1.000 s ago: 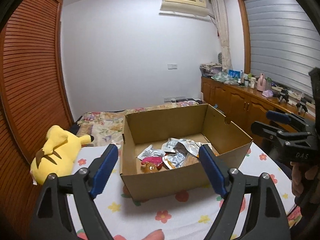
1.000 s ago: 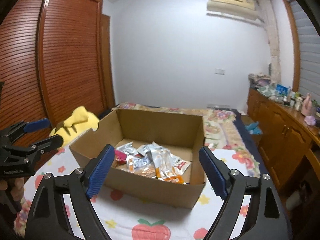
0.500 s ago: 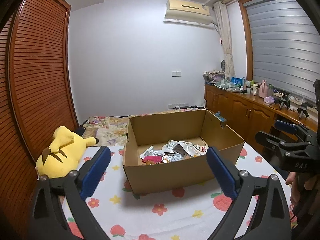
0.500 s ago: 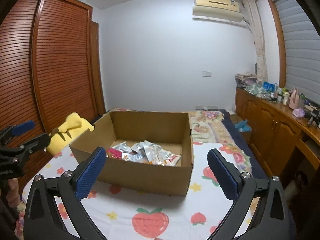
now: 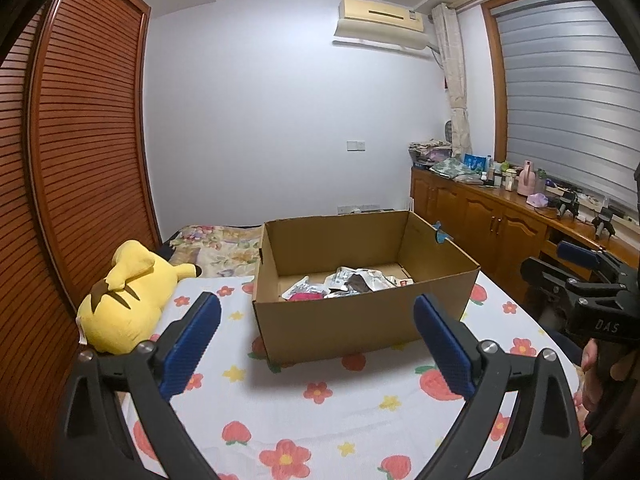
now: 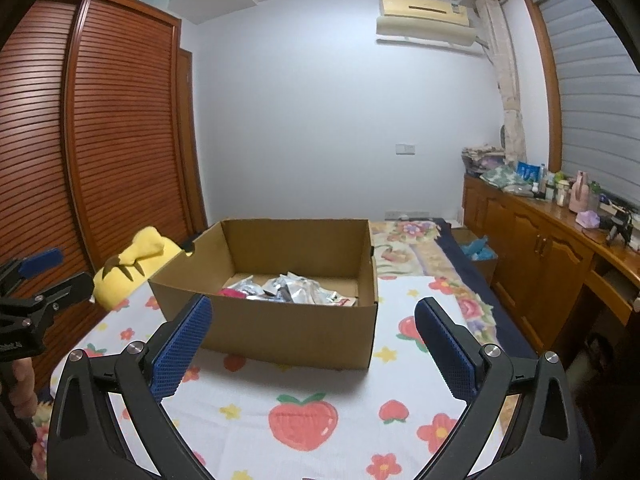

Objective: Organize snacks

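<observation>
1. Left wrist view. The left tongs (image 5: 316, 340) stand wide open with nothing between the blue pads, held back from the cardboard box (image 5: 360, 320). The box sits on the counter (image 5: 320, 412), which is covered with a strawberry-and-flower cloth. The snacks (image 5: 348, 283) lie heaped on the box floor, toward its far right.
   - Risk: the near wall is tall and the packets lie low behind it; in my judgement a reach from this level could strike the rim and push the light box across the cloth.
   - Risk: a plush toy (image 5: 124, 300) lies just beside the box on the left and could be knocked.
   - Writing: the right tongs (image 5: 576, 264), at the frame edge, carry the letters "DAS". The packet print is too small to read.

2. Right wrist view. The right tongs (image 6: 312, 340) are likewise spread open and empty, short of the box (image 6: 280, 320).
   - Risk: the foil packets (image 6: 288, 289) overlap, so a grip could take two at once or slip on the foil.
   - Writing: lettering on the left tongs (image 6: 40, 276) is cut off and illegible.
</observation>
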`<state>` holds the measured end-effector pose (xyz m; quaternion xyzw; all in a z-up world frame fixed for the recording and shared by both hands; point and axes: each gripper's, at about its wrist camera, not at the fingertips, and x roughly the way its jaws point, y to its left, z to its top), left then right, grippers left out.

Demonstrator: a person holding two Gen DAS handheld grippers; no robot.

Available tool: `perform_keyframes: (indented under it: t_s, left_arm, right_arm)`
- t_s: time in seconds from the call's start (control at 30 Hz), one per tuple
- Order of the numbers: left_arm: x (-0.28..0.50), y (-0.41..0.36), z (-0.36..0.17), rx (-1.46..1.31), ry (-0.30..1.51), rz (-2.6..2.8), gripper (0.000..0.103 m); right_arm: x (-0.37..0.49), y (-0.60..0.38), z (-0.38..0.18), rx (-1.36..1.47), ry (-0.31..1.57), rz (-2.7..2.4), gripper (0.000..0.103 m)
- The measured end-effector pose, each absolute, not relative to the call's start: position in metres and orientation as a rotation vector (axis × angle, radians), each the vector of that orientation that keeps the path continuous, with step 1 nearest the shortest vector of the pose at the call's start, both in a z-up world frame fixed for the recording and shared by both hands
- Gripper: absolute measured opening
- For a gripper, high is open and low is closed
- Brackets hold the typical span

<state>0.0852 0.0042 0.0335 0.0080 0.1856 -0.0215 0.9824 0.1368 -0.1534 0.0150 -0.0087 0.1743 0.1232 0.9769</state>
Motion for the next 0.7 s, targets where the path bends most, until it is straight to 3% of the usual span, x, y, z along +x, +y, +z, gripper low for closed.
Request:
perform_keyframes:
  t_s: [0.7]
  left_arm:
    - [0.081,0.008,0.026,0.017,0.389,-0.035,0.098]
  right_arm:
    - [0.124,-0.151,0.009,-0.019,0.351,0.235,0.103]
